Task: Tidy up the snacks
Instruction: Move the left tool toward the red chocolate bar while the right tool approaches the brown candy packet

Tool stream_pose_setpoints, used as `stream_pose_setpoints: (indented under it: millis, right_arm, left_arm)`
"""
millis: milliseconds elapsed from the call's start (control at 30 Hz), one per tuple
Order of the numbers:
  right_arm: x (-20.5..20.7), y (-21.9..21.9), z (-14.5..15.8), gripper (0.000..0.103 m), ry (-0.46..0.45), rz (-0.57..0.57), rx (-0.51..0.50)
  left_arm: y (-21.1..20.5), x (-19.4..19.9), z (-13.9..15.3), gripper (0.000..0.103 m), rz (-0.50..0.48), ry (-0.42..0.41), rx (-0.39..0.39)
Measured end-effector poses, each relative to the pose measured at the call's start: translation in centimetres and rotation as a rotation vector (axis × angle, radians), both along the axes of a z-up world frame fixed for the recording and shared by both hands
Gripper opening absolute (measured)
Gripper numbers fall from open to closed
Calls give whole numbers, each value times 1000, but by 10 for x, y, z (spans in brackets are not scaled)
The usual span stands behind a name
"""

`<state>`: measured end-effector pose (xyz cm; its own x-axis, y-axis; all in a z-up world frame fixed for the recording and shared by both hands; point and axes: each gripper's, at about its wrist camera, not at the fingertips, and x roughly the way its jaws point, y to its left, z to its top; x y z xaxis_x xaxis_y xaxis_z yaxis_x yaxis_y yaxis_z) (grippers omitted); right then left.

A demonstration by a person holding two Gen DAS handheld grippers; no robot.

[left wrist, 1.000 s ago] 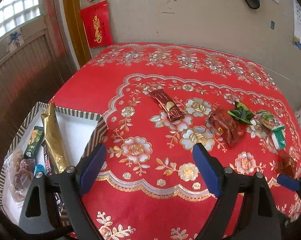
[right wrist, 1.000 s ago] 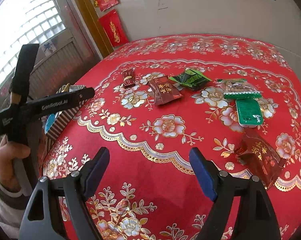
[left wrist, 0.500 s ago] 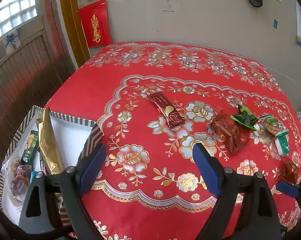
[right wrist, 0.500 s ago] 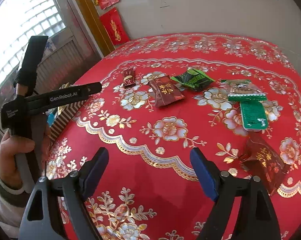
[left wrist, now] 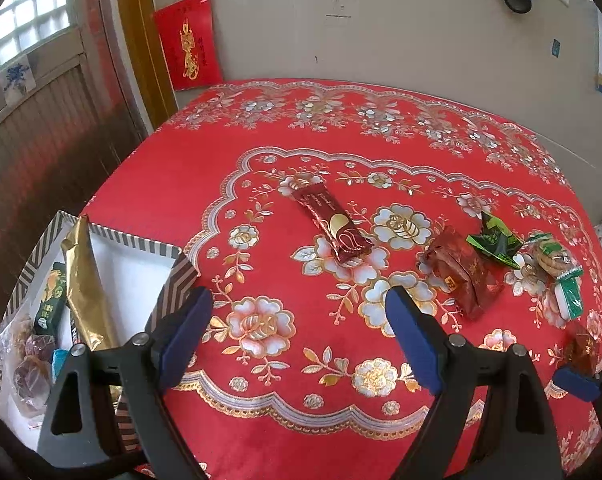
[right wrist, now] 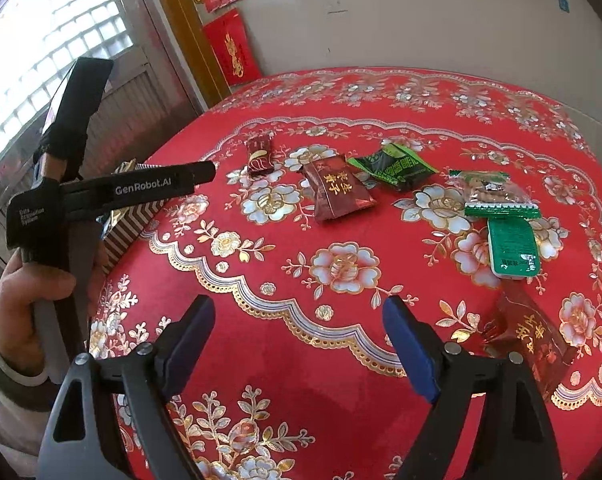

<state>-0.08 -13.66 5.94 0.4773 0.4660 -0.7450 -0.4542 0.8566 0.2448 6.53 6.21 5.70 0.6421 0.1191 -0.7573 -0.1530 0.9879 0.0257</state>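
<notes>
Both grippers hang over the near edge of the tabletop, which wears a red floral cloth.

The left gripper has its jaws spread wide, with nothing between them. The right gripper is likewise released and empty, over bare cloth. A hand grips the left tool's handle at the left edge of the right wrist view.

A striped box sits at the left edge of the tabletop, just left of the left gripper. Inside it: a long gold packet leaning upright, a green packet, and clear-wrapped brown sweets.

Snacks loose on the cloth, left to right:
- dark red bar, lying diagonal mid-cloth
- maroon pouch
- black-and-green packet, just right of the pouch
- clear biscuit pack with green seal
- green-lidded tub, touching the biscuit pack
- red pouch, nearest, just right of the right gripper's right jaw
</notes>
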Motion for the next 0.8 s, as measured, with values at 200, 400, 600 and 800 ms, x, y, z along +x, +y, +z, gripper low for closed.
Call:
stream_pose_setpoints:
  millis: [200,400,600,800]
  right_arm:
    - [8,3,5,86,-4,-5,-12]
    - [14,9,9,86,-9,5,-7]
    - [17,13,7,86,0,4,-17]
    - [20,9,7,86,4,-13,-11]
  left_arm:
    - [1,10,-4,88,4,13,9]
    - [4,12,-4,88,15,10,7]
    - [4,14,-6,88,6,19,9]
    - [4,16,-7,88,6,22,11]
